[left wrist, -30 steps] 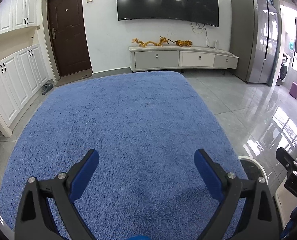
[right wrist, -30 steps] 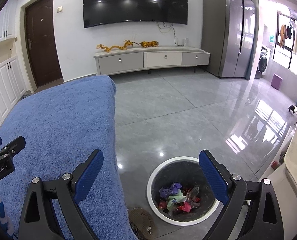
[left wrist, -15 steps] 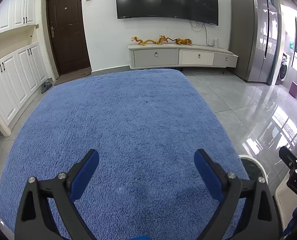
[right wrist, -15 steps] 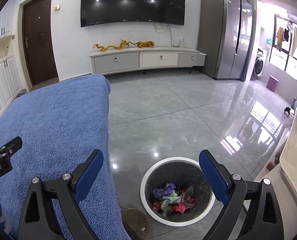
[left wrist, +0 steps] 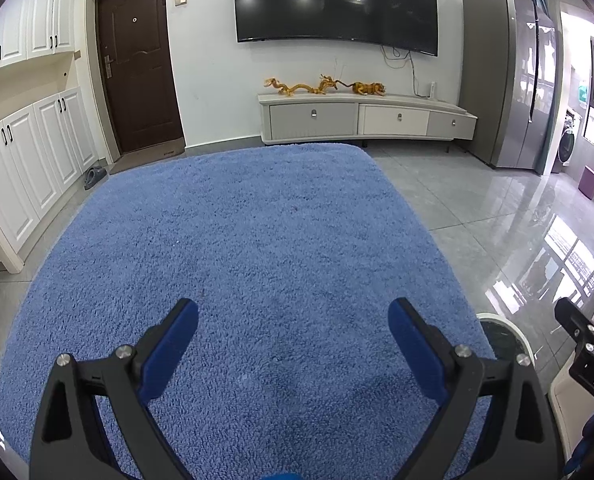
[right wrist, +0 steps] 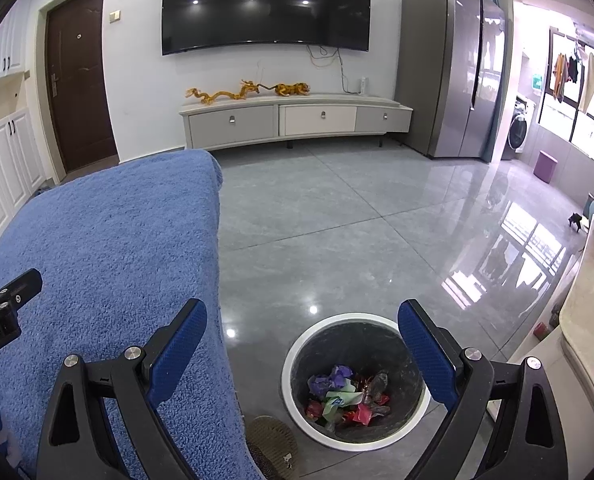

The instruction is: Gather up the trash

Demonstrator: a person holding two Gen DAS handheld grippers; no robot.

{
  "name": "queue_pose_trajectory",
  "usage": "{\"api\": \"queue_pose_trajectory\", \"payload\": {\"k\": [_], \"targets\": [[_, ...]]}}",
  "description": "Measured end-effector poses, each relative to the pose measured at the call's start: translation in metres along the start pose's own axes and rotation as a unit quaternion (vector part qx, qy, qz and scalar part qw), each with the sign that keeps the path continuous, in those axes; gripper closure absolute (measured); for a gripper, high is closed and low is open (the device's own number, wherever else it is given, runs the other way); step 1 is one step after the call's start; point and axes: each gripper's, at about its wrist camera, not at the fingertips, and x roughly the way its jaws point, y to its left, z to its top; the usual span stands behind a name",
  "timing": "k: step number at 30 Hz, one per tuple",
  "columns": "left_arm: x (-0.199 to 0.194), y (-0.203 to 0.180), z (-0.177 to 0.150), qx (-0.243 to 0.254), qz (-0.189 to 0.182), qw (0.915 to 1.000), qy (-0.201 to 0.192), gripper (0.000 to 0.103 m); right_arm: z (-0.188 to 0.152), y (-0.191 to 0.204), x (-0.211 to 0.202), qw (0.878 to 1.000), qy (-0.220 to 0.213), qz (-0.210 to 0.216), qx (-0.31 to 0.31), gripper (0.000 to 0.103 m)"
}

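Left gripper (left wrist: 293, 318): jaws spread wide, nothing between them, blue pads facing in. It hangs over the blue towel-like cover (left wrist: 241, 248), which fills most of the left wrist view and looks bare.

Right gripper (right wrist: 302, 320): jaws spread wide too, empty. Between its fingers, on the grey tiled floor (right wrist: 337, 216), stands the trash bin (right wrist: 297, 396): white rim, dark inside, right finger overlapping its rim in the view. Trash (right wrist: 345, 398) sits in the bottom of the bin: crumpled wrappers, purple, green, red, plus some dark scraps. Bin is just beside the right edge of the blue cover; in the left wrist view only a sliver of its rim shows behind the right finger.

A small round brownish object (right wrist: 271, 436) lies on the floor between cover edge and bin; can't tell what it is.

Further out: TV cabinet (right wrist: 297, 118) against the far wall, wall TV (right wrist: 265, 4) above it, fridge (right wrist: 449, 68) to the right, dark door (left wrist: 137, 60) to the left.
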Motion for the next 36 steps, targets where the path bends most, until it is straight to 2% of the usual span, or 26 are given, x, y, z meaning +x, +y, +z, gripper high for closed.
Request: {"api": "queue_pose_trajectory", "payload": {"k": [21,36], "targets": [[-0.013,-0.005,-0.001,0.005,0.006,0.9998,-0.017,0.007,-0.002,0.0,0.0,1.0,0.001,0.003,0.003,0.008],[-0.011,-0.002,-0.001,0.0,0.002,0.9999,-0.011,0.007,-0.003,0.001,0.0,1.0,0.0,0.003,0.001,0.008]]}}
